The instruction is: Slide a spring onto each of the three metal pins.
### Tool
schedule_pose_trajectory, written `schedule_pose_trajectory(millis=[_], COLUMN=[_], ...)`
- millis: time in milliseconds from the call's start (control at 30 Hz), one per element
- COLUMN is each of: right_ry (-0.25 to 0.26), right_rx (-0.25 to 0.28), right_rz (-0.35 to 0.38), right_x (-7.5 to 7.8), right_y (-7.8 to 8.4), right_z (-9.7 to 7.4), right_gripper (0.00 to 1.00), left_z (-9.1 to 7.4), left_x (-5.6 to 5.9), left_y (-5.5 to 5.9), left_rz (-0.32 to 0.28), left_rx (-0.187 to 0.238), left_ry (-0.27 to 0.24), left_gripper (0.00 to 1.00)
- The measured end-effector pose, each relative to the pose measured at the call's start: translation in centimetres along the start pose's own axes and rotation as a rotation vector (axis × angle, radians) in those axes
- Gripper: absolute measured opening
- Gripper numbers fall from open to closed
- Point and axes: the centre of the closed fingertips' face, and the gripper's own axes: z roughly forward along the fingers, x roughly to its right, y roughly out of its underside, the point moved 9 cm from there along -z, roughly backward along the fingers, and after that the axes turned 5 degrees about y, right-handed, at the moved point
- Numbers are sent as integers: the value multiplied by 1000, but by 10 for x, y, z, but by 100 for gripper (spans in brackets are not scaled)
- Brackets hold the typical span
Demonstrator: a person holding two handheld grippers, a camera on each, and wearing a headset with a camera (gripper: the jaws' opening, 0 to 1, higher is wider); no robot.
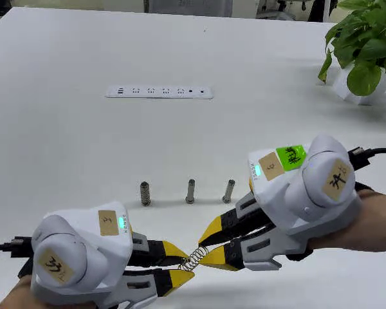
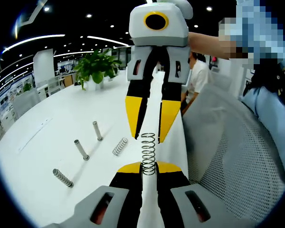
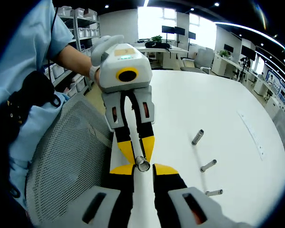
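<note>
Three metal pins stand in a row on the white table: the left pin wears a spring, while the middle pin and the right pin are bare. In front of them my left gripper is shut on one end of a spring, held above the table's front edge. My right gripper faces it, open, with its yellow fingers on either side of the spring's other end. Another loose spring lies on the table near the pins.
A white power strip lies further back on the table. A potted plant stands at the far right. A grey mesh chair sits just past the table's front edge, beside the person.
</note>
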Motion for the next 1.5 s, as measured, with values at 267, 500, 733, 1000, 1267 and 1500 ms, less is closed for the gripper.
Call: schedule_pose_trajectory(millis=[267, 500, 733, 1000, 1267, 1500], right_ry=[-90, -146, -169, -180, -183, -189], right_rx=[-63, -95, -110, -119, -125, -142], right_rz=[-77, -109, -125, -135, -123, -113], right_x=[1, -1, 0, 0, 1, 3], right_y=[-8, -11, -12, -14, -15, -14], right_z=[7, 16, 19, 18, 15, 16], right_gripper=[21, 17, 13, 13, 13, 13], left_z=[2, 4, 4, 3, 3, 4], left_x=[1, 3, 3, 3, 4, 5], left_y=[-2, -2, -5, -6, -6, -6], left_rz=[12, 13, 19, 25, 19, 13], left_rx=[8, 13, 22, 40, 67, 79], left_ry=[16, 23, 24, 27, 16, 12], left_gripper=[9, 9, 9, 9, 9, 9])
